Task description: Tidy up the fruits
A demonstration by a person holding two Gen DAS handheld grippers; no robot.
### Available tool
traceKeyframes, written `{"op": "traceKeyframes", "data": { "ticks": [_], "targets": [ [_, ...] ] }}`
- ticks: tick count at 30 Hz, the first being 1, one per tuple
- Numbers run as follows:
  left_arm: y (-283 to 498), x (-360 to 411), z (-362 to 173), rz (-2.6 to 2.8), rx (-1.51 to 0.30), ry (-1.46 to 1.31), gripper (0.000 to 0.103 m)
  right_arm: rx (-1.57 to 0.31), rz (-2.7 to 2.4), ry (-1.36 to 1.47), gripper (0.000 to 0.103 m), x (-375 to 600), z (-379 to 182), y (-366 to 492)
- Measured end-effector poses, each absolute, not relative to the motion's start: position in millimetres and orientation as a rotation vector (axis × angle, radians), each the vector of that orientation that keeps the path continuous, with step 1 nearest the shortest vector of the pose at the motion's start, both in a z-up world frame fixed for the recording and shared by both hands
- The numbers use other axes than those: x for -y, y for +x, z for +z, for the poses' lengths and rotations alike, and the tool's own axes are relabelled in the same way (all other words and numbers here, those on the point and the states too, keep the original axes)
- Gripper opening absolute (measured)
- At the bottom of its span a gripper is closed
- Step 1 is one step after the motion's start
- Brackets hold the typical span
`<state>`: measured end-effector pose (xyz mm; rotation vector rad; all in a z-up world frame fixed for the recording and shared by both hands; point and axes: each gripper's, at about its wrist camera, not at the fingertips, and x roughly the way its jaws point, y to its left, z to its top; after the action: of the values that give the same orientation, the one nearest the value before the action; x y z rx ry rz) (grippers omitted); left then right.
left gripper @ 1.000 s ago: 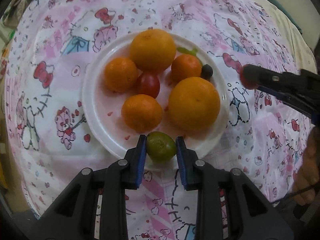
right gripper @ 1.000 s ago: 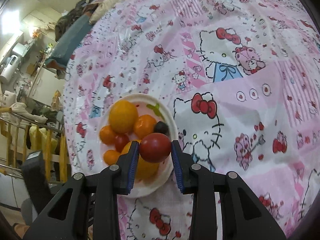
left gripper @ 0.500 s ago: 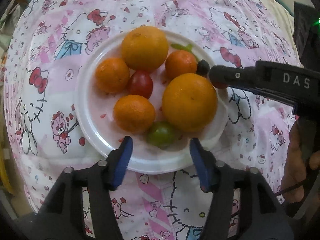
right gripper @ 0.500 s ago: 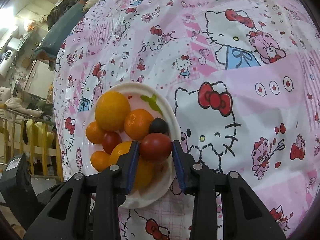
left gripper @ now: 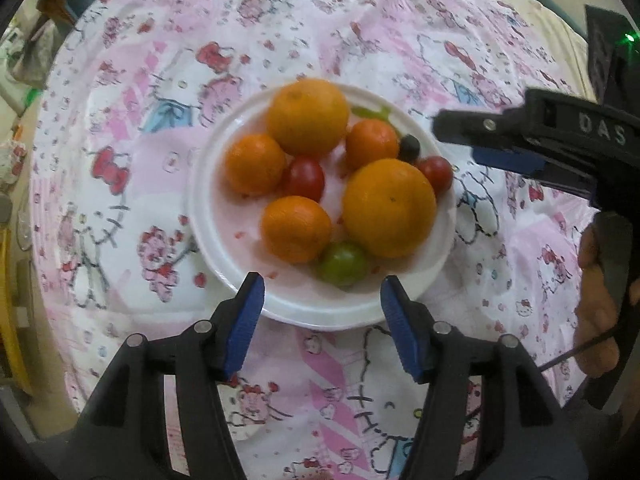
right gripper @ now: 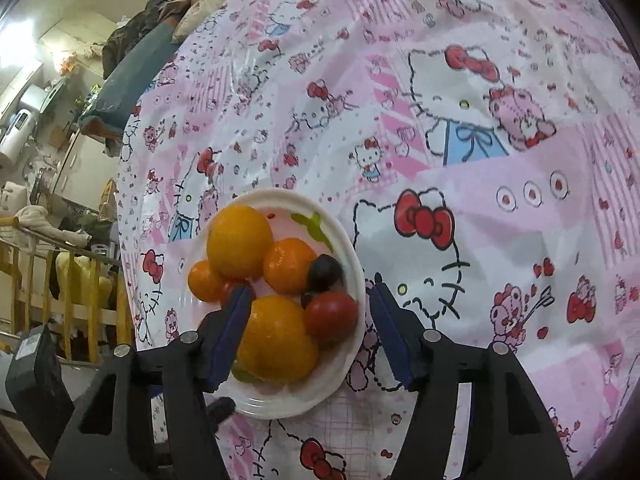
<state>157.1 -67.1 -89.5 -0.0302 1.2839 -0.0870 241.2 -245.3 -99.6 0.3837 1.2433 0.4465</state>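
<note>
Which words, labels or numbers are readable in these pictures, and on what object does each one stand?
"DAS": raised letters on the black arm of the right gripper, seen in the left wrist view.
Label on the black box at the lower left of the right wrist view: too blurred to read.
No other text shows.

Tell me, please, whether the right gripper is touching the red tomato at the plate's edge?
Apart: the right wrist view shows the right gripper open, with plate visible between the red tomato and the nearer pad.
</note>
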Motion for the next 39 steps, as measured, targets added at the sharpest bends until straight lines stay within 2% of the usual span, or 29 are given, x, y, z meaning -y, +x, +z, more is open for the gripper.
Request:
{"op": "traceKeyframes", "data": {
  "ticks": [4,8,9,10,11,14,15,16,17,22,24,26,29,39],
  "targets": [
    [157,54,-83,-0.049,-1.248,-0.056,0.057,-1.215,0.442,0.365,0.066,244,-92,236],
    [154,40,-76,-0.02,-1.223,-0.093,0.058,-1.178,0.432,0.371,0.073,250,-80,229],
    [153,37,-74,-0.012,-1.216,-0.095,0.061,-1.165,0.428,0.371,0.073,253,-75,226],
    [152,34,-71,-0.003,-1.207,-0.096,0.072,-1.152,0.422,0.375,0.074,256,-71,223],
    [152,33,-68,0.002,-1.198,-0.099,0.079,-1.145,0.417,0.38,0.074,259,-68,221],
    [144,24,-57,0.019,-1.166,-0.107,0.08,-1.123,0.407,0.397,0.074,267,-57,211],
    [141,20,-53,0.027,-1.156,-0.108,0.082,-1.114,0.407,0.397,0.074,268,-52,208],
    [138,16,-50,0.036,-1.142,-0.111,0.089,-1.096,0.401,0.387,0.075,269,-46,202],
    [135,12,-46,0.045,-1.131,-0.117,0.093,-1.083,0.397,0.379,0.078,270,-42,199],
    [118,-2,-29,0.052,-1.083,-0.127,0.096,-1.037,0.399,0.38,0.09,272,-29,172],
    [109,-5,-20,0.051,-1.05,-0.118,0.103,-1.015,0.4,0.365,0.094,272,-24,161],
    [101,-6,-13,0.046,-1.025,-0.115,0.103,-0.99,0.397,0.342,0.1,270,-19,149],
    [90,-5,-3,0.038,-0.988,-0.091,0.103,-0.948,0.388,0.322,0.102,268,-11,131],
    [51,2,11,-0.003,-0.916,-0.048,0.102,-0.807,0.339,0.255,0.103,264,5,77]
  ]
}}
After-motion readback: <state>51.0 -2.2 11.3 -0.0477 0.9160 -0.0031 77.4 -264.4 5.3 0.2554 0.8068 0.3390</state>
